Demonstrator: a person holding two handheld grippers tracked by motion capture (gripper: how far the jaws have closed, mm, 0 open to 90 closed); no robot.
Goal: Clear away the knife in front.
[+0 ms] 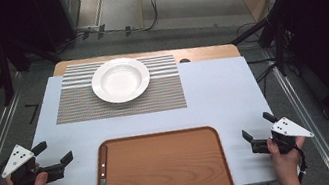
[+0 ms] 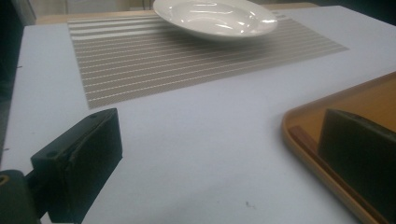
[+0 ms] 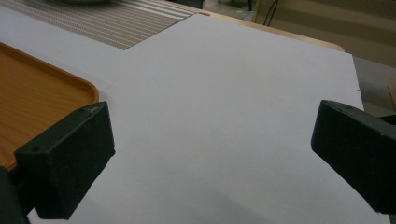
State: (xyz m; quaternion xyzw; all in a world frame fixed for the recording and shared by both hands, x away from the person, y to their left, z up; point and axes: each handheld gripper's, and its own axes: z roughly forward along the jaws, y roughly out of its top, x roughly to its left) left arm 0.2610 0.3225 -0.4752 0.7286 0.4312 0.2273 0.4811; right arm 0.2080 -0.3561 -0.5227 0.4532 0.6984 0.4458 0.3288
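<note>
Jaws on both sides are spread wide with nothing between them, just bare bench under each. Left gripper [image 1: 53, 152] sits at the near-left of the bench [image 1: 219, 98], right next to the wooden tray [image 1: 166, 173], and in the left gripper view one jaw overlaps the tray's rim [image 2: 303, 135]. Right gripper [image 1: 257, 126] is at the near-right corner, a bit off the tray's other side. Closest thing to the left gripper is a knife [image 1: 102, 181] lying along the tray's left edge, wooden handle pointing away from the person, blade toward them. Farther back there's a white bowl [image 1: 120, 80] resting on a striped placemat [image 1: 78, 107], well apart from both grippers.
</note>
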